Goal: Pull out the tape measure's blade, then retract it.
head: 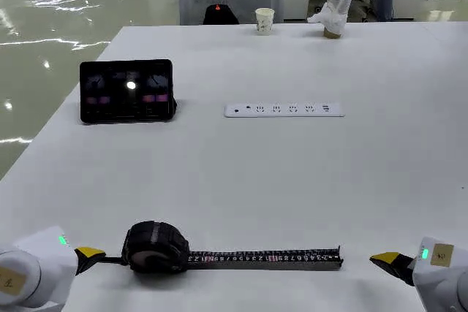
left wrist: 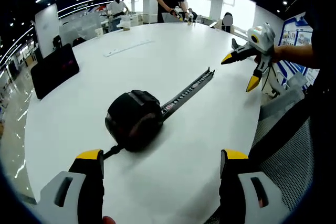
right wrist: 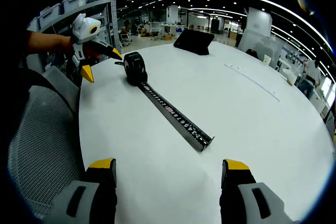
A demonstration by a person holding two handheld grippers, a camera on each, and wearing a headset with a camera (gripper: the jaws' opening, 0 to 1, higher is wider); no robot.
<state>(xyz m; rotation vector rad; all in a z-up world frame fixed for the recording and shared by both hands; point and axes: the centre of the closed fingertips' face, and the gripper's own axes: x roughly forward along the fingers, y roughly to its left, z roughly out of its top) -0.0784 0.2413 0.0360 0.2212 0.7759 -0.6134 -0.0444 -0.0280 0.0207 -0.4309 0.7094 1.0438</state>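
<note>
1. Now the tape measure (head: 155, 247) sits near the counter's (head: 307, 180) near edge, toward the near-left corner. Its blade (head: 267, 257) lies flat, extended rightward along that edge.
2. The left tool (left wrist: 161, 156) is released, jaws wide and empty, just behind the case by its small strap (left wrist: 111, 152). The right tool (right wrist: 169, 165), likewise spread and holding nothing, sits just past the blade's hook (head: 340, 256).
3. My judgement of the risk: with neither case nor hook held, a retracting blade could whip back, or the case could skid when nudged.
4. The blade shows pale numerals with red marks. Single digits are readable, but no brand is legible on the case.
5. Farther off are a tablet (head: 126, 90), a power strip (head: 284, 109), and cups (head: 264, 20) at the far edge.
</note>
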